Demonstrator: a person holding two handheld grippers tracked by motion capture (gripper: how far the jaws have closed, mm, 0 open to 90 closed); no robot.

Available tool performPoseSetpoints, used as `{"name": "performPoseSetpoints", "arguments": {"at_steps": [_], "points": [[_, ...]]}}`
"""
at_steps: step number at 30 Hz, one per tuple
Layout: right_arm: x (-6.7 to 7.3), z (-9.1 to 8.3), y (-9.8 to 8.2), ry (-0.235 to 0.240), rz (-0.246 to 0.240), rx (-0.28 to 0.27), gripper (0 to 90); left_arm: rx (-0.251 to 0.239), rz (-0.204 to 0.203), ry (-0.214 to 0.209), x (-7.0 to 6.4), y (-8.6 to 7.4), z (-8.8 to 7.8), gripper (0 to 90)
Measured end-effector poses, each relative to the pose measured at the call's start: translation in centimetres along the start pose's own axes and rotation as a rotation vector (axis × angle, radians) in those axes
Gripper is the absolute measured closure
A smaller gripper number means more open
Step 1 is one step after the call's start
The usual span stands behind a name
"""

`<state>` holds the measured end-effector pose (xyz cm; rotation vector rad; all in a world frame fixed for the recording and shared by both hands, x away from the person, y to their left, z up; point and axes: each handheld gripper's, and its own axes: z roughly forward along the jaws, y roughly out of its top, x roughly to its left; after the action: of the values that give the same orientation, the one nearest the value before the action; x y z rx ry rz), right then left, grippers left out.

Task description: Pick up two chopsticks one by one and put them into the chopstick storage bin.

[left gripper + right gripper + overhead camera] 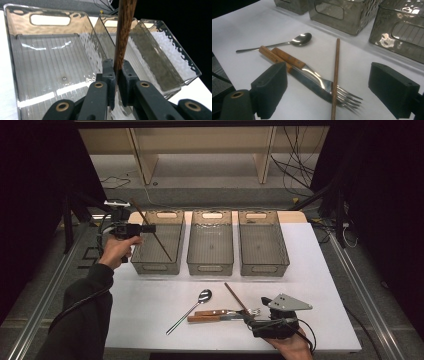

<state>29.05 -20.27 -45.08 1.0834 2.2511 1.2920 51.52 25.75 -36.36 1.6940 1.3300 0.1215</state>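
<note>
The white table (150, 310) carries three clear bins in a row along its far half: left bin (157, 242), middle bin (210, 242), right bin (263, 242). All three appear empty; no cutlery lies in any of them. Sorting therefore stands at its first item.

The left gripper (148, 228) hovers at the left bin's near-left side, jaws clamped on one wooden chopstick (152, 232). In the left gripper view the pads pinch that stick (123, 32) near its lower end, and it rises steeply above the bin floor. It is not yet released.

The right gripper (255, 317) rests low at the table's near edge, jaws spread wide and holding nothing. Between and just beyond them lies the remaining pile: a second chopstick (335, 77) crossing over the fork (322, 82) tines, a knife (294, 75) beside the fork, and a spoon (287, 43) a little apart.

Four items remain on the table.
</note>
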Motion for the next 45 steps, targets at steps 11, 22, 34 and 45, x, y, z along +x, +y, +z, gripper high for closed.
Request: {"name": "performPoseSetpoints", "arguments": {"at_steps": [11, 22, 34, 45], "points": [[0.0, 0.0, 0.0, -0.003, -0.004, 0.003, 16.3, 0.033, 0.014, -0.014, -0.6, -0.5, 1.7, 83.9], [0.1, 0.1, -0.1, -0.001, -0.005, 0.012, 16.4, 0.080, 0.014, -0.020, -0.5, -1.0, 2.7, 83.7], [0.0, 0.1, -0.1, 0.000, -0.007, 0.017, 16.6, 0.111, 0.009, -0.003, -0.5, -1.4, 3.9, 82.9], [0.1, 0.2, -0.1, 0.012, -0.015, 0.017, 16.8, 0.178, 0.045, 0.140, -1.4, -1.3, 5.2, 38.1]]}}
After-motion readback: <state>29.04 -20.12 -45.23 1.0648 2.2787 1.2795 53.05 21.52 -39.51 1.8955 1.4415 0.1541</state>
